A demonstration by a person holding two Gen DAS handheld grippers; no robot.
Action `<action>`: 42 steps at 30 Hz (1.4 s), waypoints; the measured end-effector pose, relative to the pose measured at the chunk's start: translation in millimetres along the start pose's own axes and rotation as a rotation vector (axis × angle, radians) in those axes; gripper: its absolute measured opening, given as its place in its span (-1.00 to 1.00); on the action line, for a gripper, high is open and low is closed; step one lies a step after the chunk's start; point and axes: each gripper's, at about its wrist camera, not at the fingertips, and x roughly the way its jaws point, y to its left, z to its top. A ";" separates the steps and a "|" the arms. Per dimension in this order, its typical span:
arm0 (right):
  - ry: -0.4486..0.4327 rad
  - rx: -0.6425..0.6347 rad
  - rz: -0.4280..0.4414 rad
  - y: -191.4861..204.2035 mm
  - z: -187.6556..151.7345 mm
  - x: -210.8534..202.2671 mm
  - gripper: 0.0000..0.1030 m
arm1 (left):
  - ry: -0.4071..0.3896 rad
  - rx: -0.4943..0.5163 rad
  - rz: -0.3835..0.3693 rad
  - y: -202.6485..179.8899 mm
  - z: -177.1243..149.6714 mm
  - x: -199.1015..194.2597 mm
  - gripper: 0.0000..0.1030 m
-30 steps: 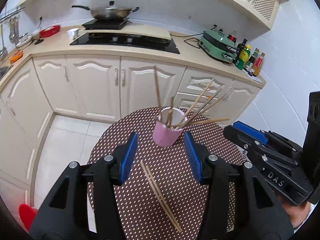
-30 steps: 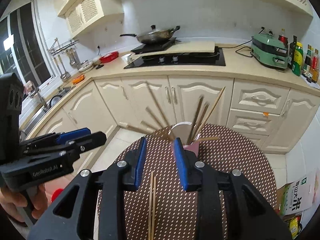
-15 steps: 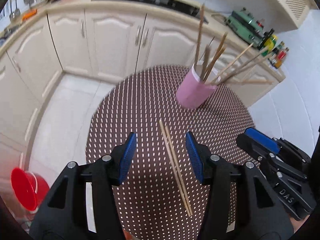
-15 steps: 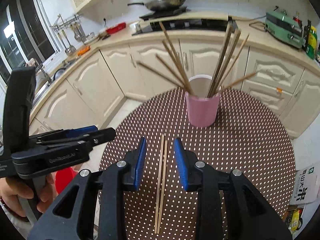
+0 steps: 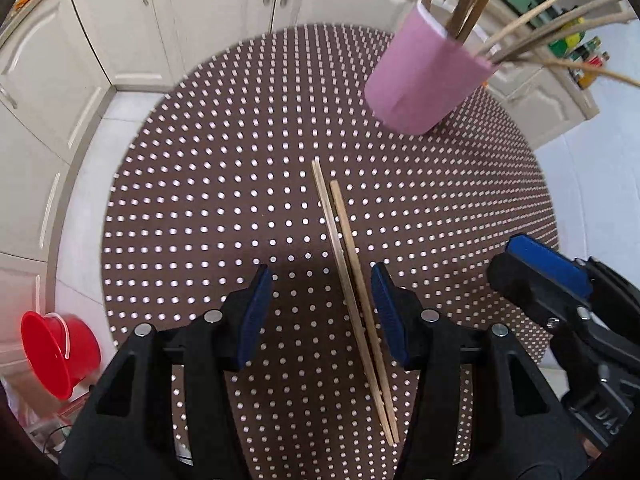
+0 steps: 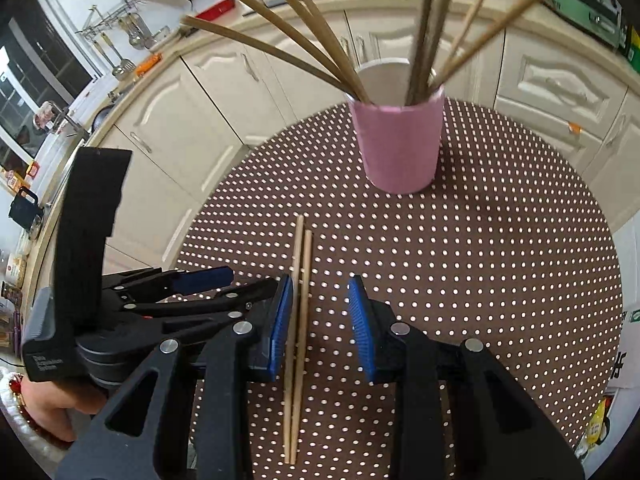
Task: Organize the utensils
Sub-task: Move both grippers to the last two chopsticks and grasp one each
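I had both grippers pointing steeply down over the round dotted table (image 5: 200, 208), where the pair of loose chopsticks (image 5: 352, 280) lay side by side, touching along most of their length, well short of the pink cup (image 5: 424, 80). My left gripper (image 5: 320, 312) stood released, its blue pads wide apart, with the sticks running between them much nearer the right-hand pad than the left one, and nothing pressed on them. My right gripper (image 6: 320, 316) was also released, set narrower, and in its own view the sticks (image 6: 298, 312) ran up just beside its left pad, though I could not tell whether that pad touched them. As I judged it, the step in hand was picking up this pair, and doing it well meant centring the sticks between one set of pads first, closing across both at once so they stayed together, and gripping towards the middle of their length so they would not tip. With the two grippers crowded close, I thought only one should close while the other kept clear. The cup (image 6: 400, 148) stood upright at the far side of the table, pink outside and white inside, already holding a loose bunch of chopsticks (image 6: 304, 36) fanning out over its rim in several directions; a straight drop between those leaning sticks looked the safest way in.
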 end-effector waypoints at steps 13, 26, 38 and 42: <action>0.085 0.015 0.025 -7.3 6.4 28.2 -0.47 | 0.059 0.045 0.067 -2.3 4.5 35.4 0.07; 0.196 -0.017 0.037 10.1 13.9 73.3 -0.47 | 0.062 0.034 0.107 7.4 -0.3 31.5 0.13; 0.305 -0.091 -0.026 28.7 33.4 107.5 -0.84 | 0.025 -0.014 0.112 43.3 -2.2 13.5 0.13; 0.325 -0.072 0.003 20.8 37.6 109.8 -0.91 | 0.013 -0.012 0.102 38.8 6.3 12.4 0.13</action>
